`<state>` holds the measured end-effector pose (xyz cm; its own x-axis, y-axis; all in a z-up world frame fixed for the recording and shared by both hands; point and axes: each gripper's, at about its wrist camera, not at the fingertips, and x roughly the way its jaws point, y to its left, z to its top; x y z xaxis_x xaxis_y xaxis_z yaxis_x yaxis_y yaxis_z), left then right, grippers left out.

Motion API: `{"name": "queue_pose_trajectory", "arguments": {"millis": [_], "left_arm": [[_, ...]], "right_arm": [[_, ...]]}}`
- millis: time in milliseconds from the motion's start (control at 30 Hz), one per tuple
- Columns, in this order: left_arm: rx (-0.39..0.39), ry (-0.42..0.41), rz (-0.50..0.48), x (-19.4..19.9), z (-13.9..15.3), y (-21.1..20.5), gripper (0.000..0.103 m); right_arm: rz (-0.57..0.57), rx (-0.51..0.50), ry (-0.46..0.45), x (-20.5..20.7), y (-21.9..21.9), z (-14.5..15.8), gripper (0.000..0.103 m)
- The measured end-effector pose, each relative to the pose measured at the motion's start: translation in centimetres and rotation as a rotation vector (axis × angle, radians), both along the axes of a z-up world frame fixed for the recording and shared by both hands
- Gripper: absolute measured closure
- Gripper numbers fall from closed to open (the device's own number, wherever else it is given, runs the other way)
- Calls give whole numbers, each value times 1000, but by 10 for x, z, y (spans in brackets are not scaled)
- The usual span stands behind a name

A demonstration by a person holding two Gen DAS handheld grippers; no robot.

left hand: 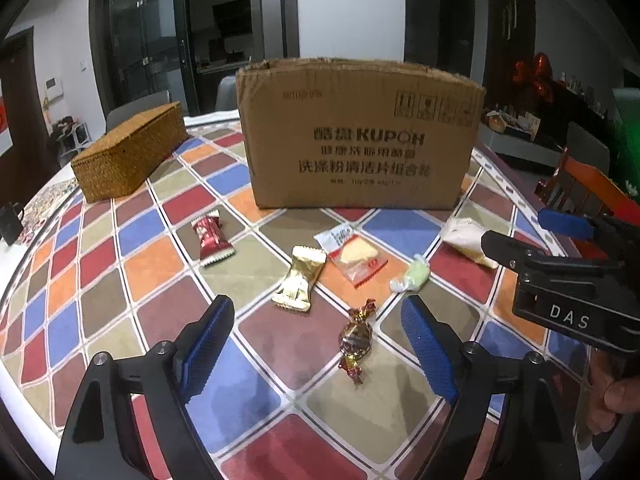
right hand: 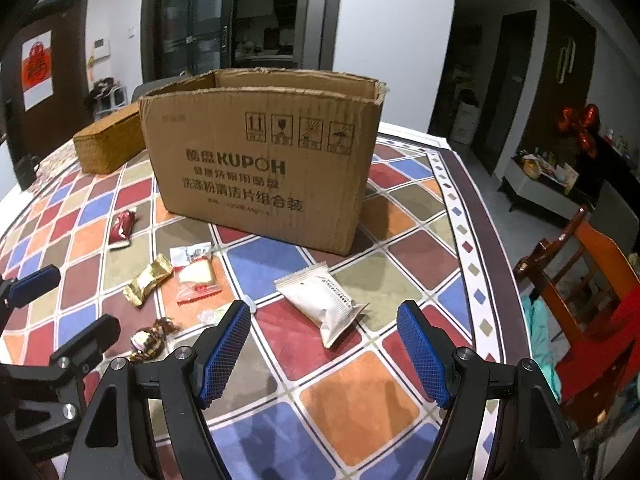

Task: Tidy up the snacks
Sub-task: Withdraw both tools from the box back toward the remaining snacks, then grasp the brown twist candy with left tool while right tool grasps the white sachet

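Note:
An open cardboard box (left hand: pixel 360 136) (right hand: pixel 264 160) stands on the checkered table. In front of it lie several snacks: a red packet (left hand: pixel 211 240) (right hand: pixel 122 226), a gold packet (left hand: pixel 298 278) (right hand: pixel 149 279), a clear cracker bag (left hand: pixel 354 254) (right hand: pixel 196 274), a pale green candy (left hand: pixel 412 280), a twisted foil candy (left hand: pixel 356 338) (right hand: pixel 150 342) and a white pouch (left hand: pixel 468 242) (right hand: pixel 322 300). My left gripper (left hand: pixel 320 354) is open and empty, above the foil candy. My right gripper (right hand: pixel 324 354) is open and empty, just short of the white pouch; it also shows at the right of the left wrist view (left hand: pixel 560 240).
A woven basket box (left hand: pixel 128 156) (right hand: pixel 108 142) sits left of the cardboard box. A wooden chair (right hand: pixel 592 288) stands at the table's right edge. A dark object (left hand: pixel 10 222) sits at the far left edge.

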<state>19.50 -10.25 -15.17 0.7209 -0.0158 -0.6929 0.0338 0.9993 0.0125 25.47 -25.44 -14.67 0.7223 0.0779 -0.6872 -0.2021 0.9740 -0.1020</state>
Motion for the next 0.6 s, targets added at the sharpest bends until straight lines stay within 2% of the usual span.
{"name": "queue_pose_trajectory", "arguments": {"millis": [167,367,600], "left_arm": [[2,36,2,5,-12,-7,22],[1,77,1,14,-24,-13,31],[-8,128,-9,21,-37,-17,51]], "right_arm": [[32,-8,27,11,-1,-10,26],[65,-20,57,23,-4,-23,26],[94,-16,89,38,-7,-37,26]]}}
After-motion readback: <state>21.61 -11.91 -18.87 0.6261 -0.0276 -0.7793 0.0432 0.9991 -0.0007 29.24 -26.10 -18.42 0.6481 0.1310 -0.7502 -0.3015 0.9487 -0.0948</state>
